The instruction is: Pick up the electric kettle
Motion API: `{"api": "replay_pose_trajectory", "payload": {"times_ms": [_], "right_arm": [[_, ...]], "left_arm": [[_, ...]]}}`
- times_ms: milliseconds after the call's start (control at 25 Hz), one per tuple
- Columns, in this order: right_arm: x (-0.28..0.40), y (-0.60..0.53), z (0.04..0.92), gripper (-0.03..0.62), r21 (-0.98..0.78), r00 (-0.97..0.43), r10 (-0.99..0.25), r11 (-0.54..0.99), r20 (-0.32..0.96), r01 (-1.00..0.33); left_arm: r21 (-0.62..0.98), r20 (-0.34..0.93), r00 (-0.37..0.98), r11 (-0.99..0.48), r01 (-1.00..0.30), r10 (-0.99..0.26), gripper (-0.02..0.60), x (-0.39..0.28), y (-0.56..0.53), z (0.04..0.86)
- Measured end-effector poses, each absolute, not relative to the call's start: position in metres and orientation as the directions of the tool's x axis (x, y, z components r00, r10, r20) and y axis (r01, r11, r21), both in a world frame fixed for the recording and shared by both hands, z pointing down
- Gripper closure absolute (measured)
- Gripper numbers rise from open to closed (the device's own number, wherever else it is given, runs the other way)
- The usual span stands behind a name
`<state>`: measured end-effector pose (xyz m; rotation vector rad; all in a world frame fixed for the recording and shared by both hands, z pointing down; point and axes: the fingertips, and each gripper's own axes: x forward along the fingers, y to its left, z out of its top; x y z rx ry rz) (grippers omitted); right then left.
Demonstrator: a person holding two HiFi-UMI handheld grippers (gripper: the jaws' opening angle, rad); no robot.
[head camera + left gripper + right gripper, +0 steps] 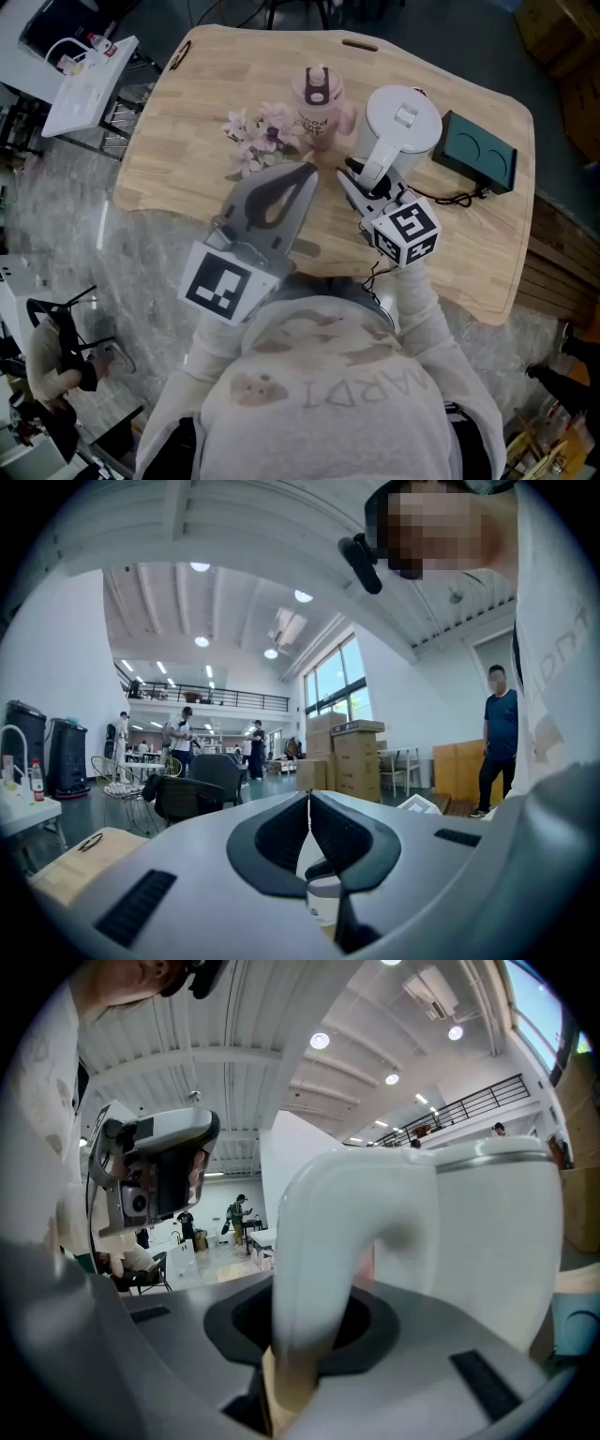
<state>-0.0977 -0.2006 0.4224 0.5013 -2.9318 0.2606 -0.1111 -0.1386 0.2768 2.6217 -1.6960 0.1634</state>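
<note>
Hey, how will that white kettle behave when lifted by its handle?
The electric kettle looks rigid plastic, so it shouldn't flex. Held only at its handle by the right gripper, it may swing or tilt, more so if filled.

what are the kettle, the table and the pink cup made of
The kettle: likely smooth white plastic, soft sheen on handle and body. The table: pale wood or wood-look board, matt, with visible grain lines. The pink cup: probably plastic, opaque with a darker lid; too small to be sure.

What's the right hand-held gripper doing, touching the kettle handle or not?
Touching. The right gripper view shows the right hand-held gripper clamped on the white electric kettle handle.
</note>
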Motion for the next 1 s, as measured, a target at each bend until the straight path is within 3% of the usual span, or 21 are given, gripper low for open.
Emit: {"api": "replay_pose_trajectory", "payload": {"times_ms": [1000], "right_arm": [[-0.04,-0.122,0.308,0.505,-0.003,-0.943,-0.321,0.947,0.085,-0.322]], "left_arm": [[-0.061,0.001,0.539,-0.538,-0.841,-0.842,0.566,-0.063,-0.13,0.264]]}}
